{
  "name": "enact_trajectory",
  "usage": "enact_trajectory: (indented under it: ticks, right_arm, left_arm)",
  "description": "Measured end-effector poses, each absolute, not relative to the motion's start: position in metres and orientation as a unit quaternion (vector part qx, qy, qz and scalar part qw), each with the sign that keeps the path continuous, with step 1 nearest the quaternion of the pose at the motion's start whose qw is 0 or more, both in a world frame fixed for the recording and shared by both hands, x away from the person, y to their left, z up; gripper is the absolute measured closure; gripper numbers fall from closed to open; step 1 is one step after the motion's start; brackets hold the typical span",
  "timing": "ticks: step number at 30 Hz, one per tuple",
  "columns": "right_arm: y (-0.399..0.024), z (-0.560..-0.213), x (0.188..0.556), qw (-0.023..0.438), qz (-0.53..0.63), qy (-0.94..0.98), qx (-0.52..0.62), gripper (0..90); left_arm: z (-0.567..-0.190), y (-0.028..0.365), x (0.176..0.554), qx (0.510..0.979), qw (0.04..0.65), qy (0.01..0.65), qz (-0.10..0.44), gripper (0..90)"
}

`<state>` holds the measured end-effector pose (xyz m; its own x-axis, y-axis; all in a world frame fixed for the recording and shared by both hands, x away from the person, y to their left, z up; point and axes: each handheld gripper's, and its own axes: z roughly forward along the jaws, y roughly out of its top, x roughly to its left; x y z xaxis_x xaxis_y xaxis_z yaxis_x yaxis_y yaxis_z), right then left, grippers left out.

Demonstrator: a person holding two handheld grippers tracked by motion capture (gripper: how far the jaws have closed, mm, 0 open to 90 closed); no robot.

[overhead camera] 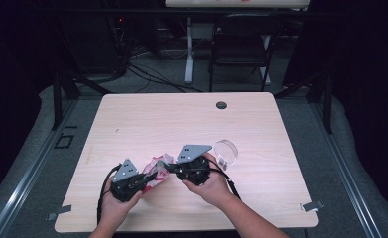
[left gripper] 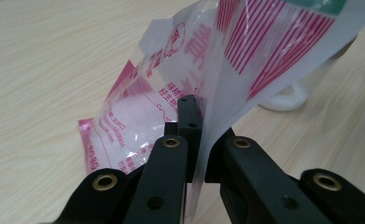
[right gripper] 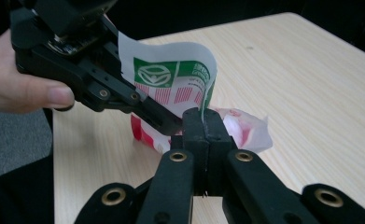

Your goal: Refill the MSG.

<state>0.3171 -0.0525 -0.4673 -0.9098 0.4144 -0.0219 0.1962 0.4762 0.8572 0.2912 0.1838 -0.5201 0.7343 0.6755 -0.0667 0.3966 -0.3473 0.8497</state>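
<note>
A crumpled clear plastic bag [overhead camera: 155, 163] with red print and a green logo hangs between both grippers near the table's front edge. My left gripper [overhead camera: 149, 177] is shut on the bag's film. In the left gripper view its jaws [left gripper: 196, 112] pinch the sheet, and the bag [left gripper: 264, 42] rises up and to the right. My right gripper [overhead camera: 169, 168] is shut on the bag's upper edge. In the right gripper view its jaws [right gripper: 202, 119] clamp the folded rim just below the green logo of the bag [right gripper: 180, 77]. The left gripper [right gripper: 171, 125] grips the bag right beside them.
A clear round lid [overhead camera: 226, 151] lies on the wooden table [overhead camera: 181, 119], just right of my right hand. A dark cable grommet [overhead camera: 222, 105] sits near the far edge. A folding chair [overhead camera: 241, 44] stands behind the table.
</note>
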Motion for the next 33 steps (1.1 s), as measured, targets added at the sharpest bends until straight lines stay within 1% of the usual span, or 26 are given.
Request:
enact_trajectory:
  ticks: [2,6,10,13,15,18,20,21,22,24,25,26,29,31,33]
  right_arm:
    - [-0.053,-0.465,0.317,0.116,0.483,0.85,0.177,90.0]
    - [-0.059,-0.447,0.316,0.12,0.508,0.834,0.179,90.0]
    - [-0.062,-0.439,0.313,0.131,0.508,0.833,0.176,90.0]
    - [-0.065,-0.433,0.31,0.144,0.513,0.828,0.175,90.0]
    - [-0.066,-0.433,0.31,0.154,0.505,0.831,0.174,90.0]
    - [-0.067,-0.439,0.311,0.149,0.5,0.835,0.174,90.0]
    - [-0.067,-0.441,0.309,0.15,0.497,0.838,0.169,90.0]
    - [-0.067,-0.442,0.309,0.151,0.497,0.838,0.168,90.0]
    - [-0.067,-0.443,0.308,0.15,0.497,0.838,0.168,90.0]
    - [-0.067,-0.443,0.308,0.15,0.497,0.838,0.168,90.0]
    - [-0.067,-0.443,0.308,0.149,0.498,0.838,0.168,90.0]
    - [-0.068,-0.443,0.307,0.149,0.498,0.838,0.168,90.0]
    - [-0.067,-0.443,0.306,0.149,0.499,0.837,0.167,90.0]
    - [-0.068,-0.444,0.305,0.149,0.499,0.837,0.165,90.0]
    - [-0.068,-0.444,0.305,0.148,0.5,0.837,0.164,90.0]
  left_arm:
    - [-0.517,0.183,0.291,0.808,0.466,0.325,0.154,89.8]
    - [-0.506,0.177,0.288,0.801,0.487,0.31,0.16,89.9]
    - [-0.503,0.175,0.289,0.791,0.504,0.31,0.158,89.8]
    - [-0.502,0.173,0.292,0.78,0.524,0.313,0.138,89.6]
    - [-0.504,0.173,0.292,0.787,0.517,0.311,0.13,88.4]
    - [-0.51,0.173,0.289,0.785,0.52,0.315,0.117,86.6]
    - [-0.512,0.173,0.289,0.781,0.524,0.32,0.115,77.9]
    - [-0.517,0.176,0.289,0.772,0.53,0.335,0.106,73.9]
    - [-0.519,0.177,0.289,0.772,0.527,0.341,0.1,73.0]
    - [-0.524,0.178,0.289,0.767,0.527,0.353,0.097,67.4]
    - [-0.526,0.176,0.288,0.764,0.525,0.362,0.105,64.2]
    - [-0.527,0.175,0.287,0.766,0.521,0.36,0.108,60.8]
    - [-0.533,0.168,0.286,0.78,0.501,0.355,0.12,54.4]
    - [-0.537,0.165,0.286,0.786,0.489,0.358,0.117,48.4]
    - [-0.54,0.163,0.287,0.788,0.483,0.365,0.116,45.1]
